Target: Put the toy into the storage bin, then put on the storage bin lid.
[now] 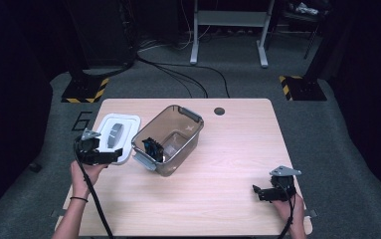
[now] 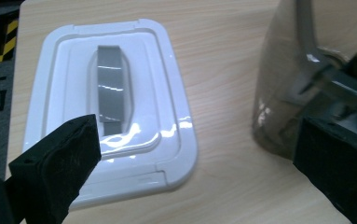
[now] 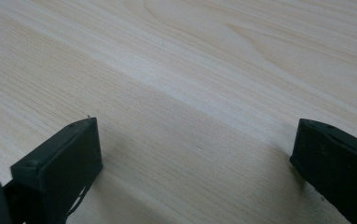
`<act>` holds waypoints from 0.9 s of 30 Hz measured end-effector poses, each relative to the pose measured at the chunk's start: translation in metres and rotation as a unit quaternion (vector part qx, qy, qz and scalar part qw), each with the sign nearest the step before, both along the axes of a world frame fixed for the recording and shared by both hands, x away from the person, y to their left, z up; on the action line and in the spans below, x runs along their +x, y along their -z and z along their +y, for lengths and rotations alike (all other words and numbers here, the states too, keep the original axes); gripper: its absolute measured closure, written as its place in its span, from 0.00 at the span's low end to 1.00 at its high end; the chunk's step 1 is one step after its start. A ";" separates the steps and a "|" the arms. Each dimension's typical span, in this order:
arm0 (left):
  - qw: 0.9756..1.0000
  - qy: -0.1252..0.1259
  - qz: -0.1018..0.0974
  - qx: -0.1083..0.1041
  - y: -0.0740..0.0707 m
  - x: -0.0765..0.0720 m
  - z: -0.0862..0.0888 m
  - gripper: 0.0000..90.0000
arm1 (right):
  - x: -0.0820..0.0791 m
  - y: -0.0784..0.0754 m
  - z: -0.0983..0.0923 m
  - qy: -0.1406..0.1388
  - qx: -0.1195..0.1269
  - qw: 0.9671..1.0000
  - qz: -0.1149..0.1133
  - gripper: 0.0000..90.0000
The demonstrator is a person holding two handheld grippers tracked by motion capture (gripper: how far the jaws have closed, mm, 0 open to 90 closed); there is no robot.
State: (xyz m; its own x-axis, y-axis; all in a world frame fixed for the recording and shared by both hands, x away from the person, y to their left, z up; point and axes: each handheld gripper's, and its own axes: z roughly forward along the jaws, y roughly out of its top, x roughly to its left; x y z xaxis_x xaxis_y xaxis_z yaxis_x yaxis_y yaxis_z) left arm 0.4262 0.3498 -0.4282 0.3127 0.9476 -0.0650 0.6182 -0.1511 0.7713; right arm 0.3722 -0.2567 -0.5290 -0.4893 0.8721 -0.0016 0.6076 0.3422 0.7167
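While my right hand-held gripper (image 1: 260, 191) rests low at the near right corner of the desk (image 1: 228, 164), jaws spread wide over bare wood with nothing between them, I treat it as parked and give my attention to the left. My left hand-held gripper (image 1: 109, 157) sits at the near left, also fully open and holding nothing; in the left gripper view one jaw overlaps the near edge of the white lid (image 2: 111, 107) and the other stands in front of the wall of the clear box (image 2: 302, 88). The lid lies flat on the desk just left of the box, its grey handle (image 2: 112, 84) running lengthwise along the middle, and it looks close to the box's near corner, though I cannot tell whether they touch. The box (image 1: 170, 139) sits a little further in, at an angle to the desk edge, open on top, with a small dark thing (image 1: 153, 148) inside near its left end that I cannot make out. As I judge it, the step in hand is picking up the lid to close the box. To do it well I would shift left so both jaws straddle the grey handle rather than the lid and box together, come down square to the handle, close on its middle so the lid hangs level, and lift straight before swinging over the box, matching the lid's long side to the box's angle. Beyond the desk lie the grey floor (image 1: 238, 79) and its cables.
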 end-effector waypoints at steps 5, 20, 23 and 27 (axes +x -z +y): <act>1.000 -0.015 0.005 0.000 0.008 0.013 0.007 0.01 | 0.000 0.000 0.000 0.001 0.000 1.000 0.000 0.01; 0.998 -0.035 0.043 0.012 0.023 0.048 0.018 0.03 | 0.000 0.000 0.000 0.000 -0.001 1.000 0.002 0.01; 0.998 -0.037 0.050 0.016 0.029 0.057 0.019 0.04 | 0.000 0.000 0.000 -0.001 -0.001 1.000 0.002 0.01; 0.997 -0.053 0.055 0.022 0.035 0.067 0.017 0.10 | 0.000 0.000 0.000 -0.001 0.000 1.000 0.002 0.01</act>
